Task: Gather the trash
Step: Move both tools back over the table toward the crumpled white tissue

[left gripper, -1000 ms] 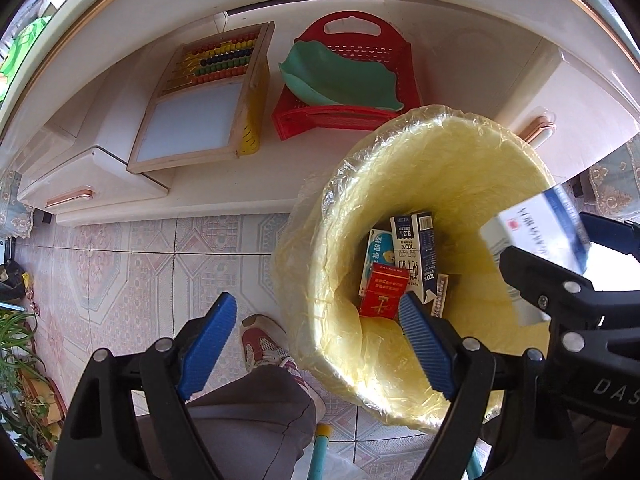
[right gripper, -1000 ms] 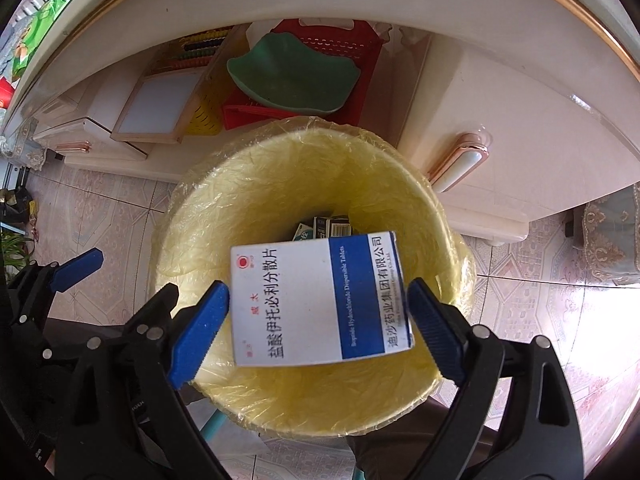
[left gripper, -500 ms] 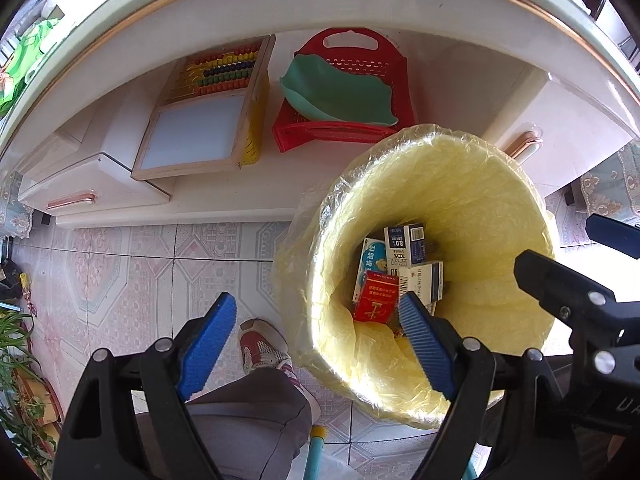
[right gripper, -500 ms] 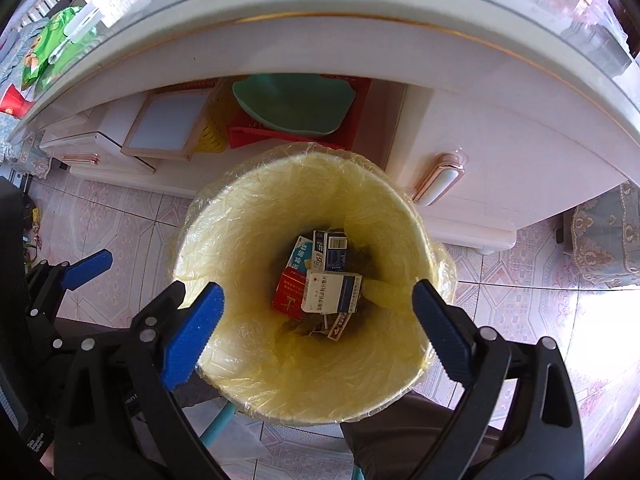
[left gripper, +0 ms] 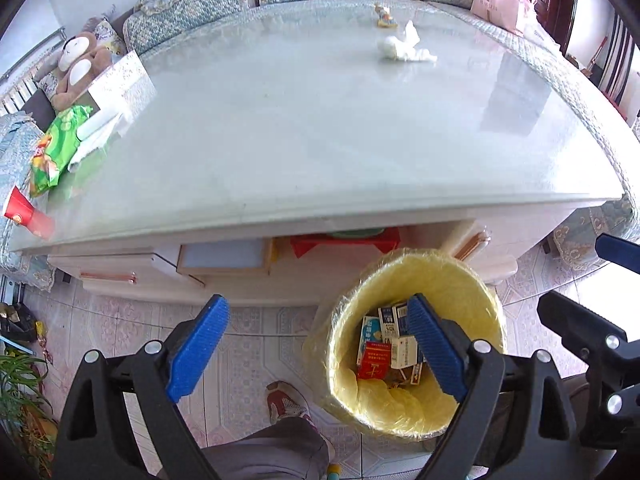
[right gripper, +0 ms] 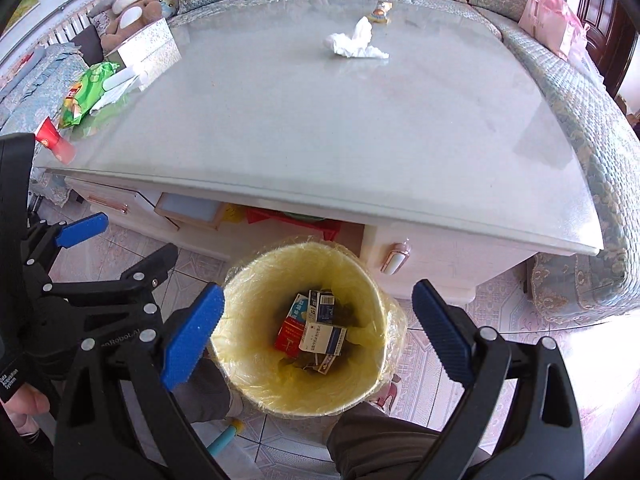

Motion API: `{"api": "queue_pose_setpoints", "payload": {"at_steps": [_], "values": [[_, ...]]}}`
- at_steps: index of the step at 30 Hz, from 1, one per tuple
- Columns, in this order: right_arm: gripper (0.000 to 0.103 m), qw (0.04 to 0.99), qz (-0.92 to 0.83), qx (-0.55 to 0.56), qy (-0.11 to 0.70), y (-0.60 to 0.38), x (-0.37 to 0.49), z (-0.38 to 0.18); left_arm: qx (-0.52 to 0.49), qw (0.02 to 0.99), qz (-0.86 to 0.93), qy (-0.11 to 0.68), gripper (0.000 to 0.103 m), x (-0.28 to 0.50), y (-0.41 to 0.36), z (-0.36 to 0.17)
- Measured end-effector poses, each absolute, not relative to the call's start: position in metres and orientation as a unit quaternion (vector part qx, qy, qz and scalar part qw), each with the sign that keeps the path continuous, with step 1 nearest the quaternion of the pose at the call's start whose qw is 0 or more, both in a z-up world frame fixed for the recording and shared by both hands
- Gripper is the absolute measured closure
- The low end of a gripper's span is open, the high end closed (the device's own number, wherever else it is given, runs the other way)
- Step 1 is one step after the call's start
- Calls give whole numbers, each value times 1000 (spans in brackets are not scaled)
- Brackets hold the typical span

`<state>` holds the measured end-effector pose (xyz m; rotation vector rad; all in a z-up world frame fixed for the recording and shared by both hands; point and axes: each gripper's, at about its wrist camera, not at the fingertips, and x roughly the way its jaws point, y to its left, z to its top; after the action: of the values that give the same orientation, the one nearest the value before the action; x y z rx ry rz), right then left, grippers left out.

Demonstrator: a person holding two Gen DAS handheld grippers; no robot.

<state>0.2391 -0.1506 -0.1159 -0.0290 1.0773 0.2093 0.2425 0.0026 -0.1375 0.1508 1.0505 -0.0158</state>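
A bin lined with a yellow bag (left gripper: 472, 280) (right gripper: 256, 280) stands on the floor by the table's front edge. It holds several small boxes, among them a red one (left gripper: 373, 365) (right gripper: 289, 334) and a white and blue one (right gripper: 323, 339). My left gripper (left gripper: 316, 348) is open and empty above the bin's left rim. My right gripper (right gripper: 316, 332) is open and empty straight above the bin. A crumpled white tissue (left gripper: 404, 46) (right gripper: 354, 42) lies on the far part of the glass table top (left gripper: 320, 128) (right gripper: 340, 132).
A small wrapper (left gripper: 385, 16) (right gripper: 380, 12) lies beyond the tissue. A green snack bag (left gripper: 56, 148) (right gripper: 86, 92), a red paper cup (left gripper: 24, 212) (right gripper: 54, 142) and a tissue box (left gripper: 120, 84) (right gripper: 150, 46) stand at the table's left. A sofa runs behind. A shoe (left gripper: 286, 402) is beside the bin.
The right gripper has let go of the white and blue box, which now lies in the bin. Both grippers have risen and tilted up, so the table top shows.
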Motion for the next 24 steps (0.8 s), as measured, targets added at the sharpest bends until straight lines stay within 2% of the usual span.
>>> {"api": "queue_pose_setpoints", "payload": {"at_steps": [6,15,24], "values": [[6,878,86,-21,470,-152,236,-75,68,884,-11,463,7,246,2,-93],[6,891,93,-24,443,-148,255,-48,60,898,-16,435,7,270,9,-57],[6,906,113,-44,406,-142,343,-42,85,916,-28,392,7,373,0,-37]]}}
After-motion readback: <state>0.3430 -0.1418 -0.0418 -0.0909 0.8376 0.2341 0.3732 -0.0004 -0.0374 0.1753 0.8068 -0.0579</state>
